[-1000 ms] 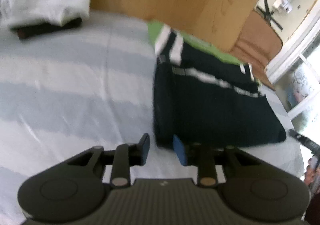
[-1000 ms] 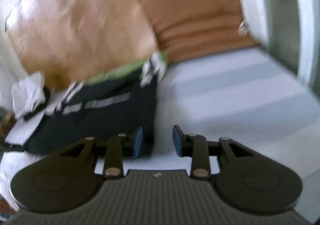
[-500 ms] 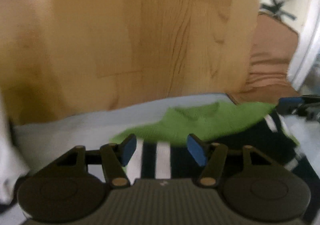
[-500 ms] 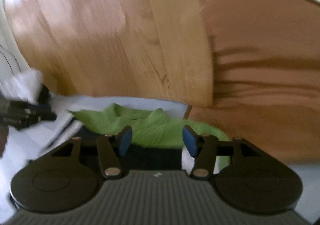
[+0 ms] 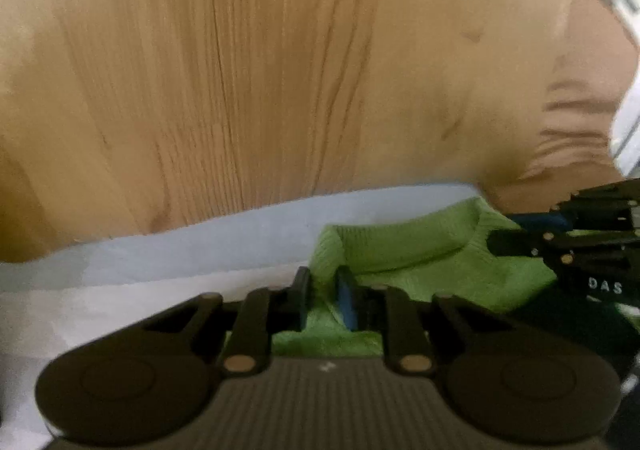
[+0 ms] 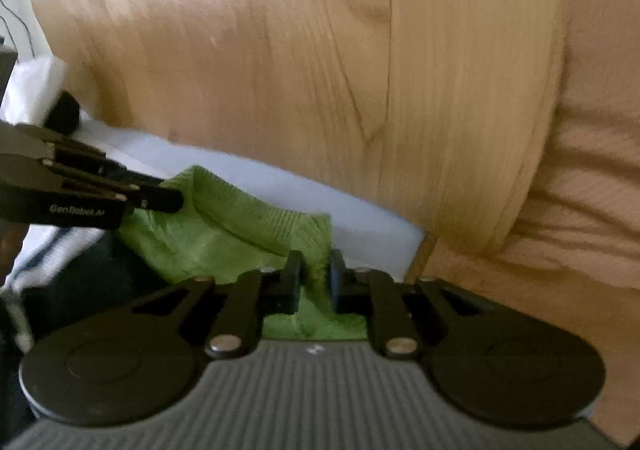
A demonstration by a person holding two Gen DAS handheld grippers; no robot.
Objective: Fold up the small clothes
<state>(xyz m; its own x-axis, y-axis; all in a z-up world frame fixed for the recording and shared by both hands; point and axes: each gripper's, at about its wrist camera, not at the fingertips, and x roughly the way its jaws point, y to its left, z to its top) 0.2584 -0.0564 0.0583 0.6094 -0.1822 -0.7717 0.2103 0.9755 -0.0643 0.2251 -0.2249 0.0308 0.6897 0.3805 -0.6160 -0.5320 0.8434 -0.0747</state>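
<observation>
**Both grippers pinching the green collar**

I have the left gripper (image 5: 323, 300) closing on the ribbed green collar (image 5: 404, 246) of the garment, a fold of the knit pinched between its fingers. My right gripper (image 6: 311, 282) is closing too, with the collar's other corner nipped between its fingers. The garment lies on the pale striped bed (image 5: 208, 246), close against the wooden headboard (image 5: 240, 70); its dark body (image 6: 80, 274) with white stripes spreads toward me. A brown cushion (image 6: 580, 190) sits beside the headboard.
</observation>
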